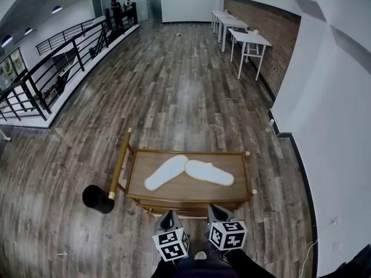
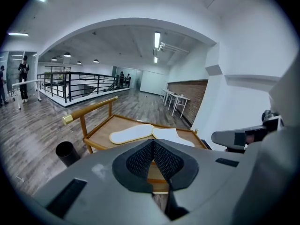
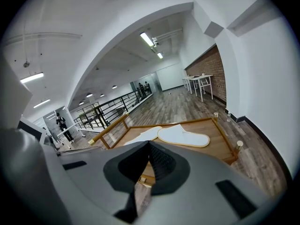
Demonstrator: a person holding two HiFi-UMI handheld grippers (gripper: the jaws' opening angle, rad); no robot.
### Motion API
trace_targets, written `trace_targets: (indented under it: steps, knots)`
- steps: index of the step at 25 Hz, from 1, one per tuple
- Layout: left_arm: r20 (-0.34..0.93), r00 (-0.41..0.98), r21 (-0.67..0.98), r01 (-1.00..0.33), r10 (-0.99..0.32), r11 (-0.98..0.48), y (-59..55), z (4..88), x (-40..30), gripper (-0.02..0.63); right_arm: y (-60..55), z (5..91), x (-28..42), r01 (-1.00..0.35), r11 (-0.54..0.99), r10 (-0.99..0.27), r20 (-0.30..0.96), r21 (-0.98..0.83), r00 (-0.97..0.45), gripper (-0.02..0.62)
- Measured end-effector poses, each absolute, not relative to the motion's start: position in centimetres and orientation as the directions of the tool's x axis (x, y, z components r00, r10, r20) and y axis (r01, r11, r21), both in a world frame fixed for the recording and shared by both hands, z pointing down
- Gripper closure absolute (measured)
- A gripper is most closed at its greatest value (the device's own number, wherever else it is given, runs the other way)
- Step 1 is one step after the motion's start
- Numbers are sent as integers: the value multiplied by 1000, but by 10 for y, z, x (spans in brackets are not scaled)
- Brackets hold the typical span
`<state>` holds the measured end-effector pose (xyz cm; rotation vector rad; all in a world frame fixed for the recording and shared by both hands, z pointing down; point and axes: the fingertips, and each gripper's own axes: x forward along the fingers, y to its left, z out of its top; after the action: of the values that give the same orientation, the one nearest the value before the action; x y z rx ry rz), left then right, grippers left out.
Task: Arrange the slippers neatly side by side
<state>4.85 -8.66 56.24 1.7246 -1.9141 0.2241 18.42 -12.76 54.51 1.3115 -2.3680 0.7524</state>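
Two white slippers lie on the wooden cart top (image 1: 151, 187). The left slipper (image 1: 166, 172) slants toward the front left, the right slipper (image 1: 209, 172) slants toward the right, and their toe ends meet near the middle, forming a shallow V. Both show in the left gripper view (image 2: 131, 133) (image 2: 173, 136) and in the right gripper view (image 3: 143, 135) (image 3: 184, 136). My left gripper (image 1: 168, 216) and right gripper (image 1: 215, 212) hover side by side just short of the cart's near edge. Each is shut with nothing between its jaws, apart from the slippers.
The cart has a gold handle bar (image 1: 120, 163) on its left side and small gold corner knobs. A black cylindrical bin (image 1: 97, 198) stands on the floor by the cart's front left corner. A white wall (image 1: 324, 132) runs along the right; white tables (image 1: 246, 42) stand far back.
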Motion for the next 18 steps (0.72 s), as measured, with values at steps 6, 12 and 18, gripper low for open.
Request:
trace_targets:
  steps: [6, 12, 18]
  knots:
    - [504, 16, 235, -965, -863, 119, -121, 567, 36, 606, -161, 545, 170, -871, 407, -697, 522, -276, -491, 598]
    - [509, 61, 238, -969, -859, 72, -164, 569, 10, 606, -197, 551, 143, -888, 371, -705, 539, -273, -460, 598]
    - [504, 113, 250, -968, -856, 19, -200, 569, -7, 606, -226, 553, 123, -906, 321, -723, 548, -274, -422, 597]
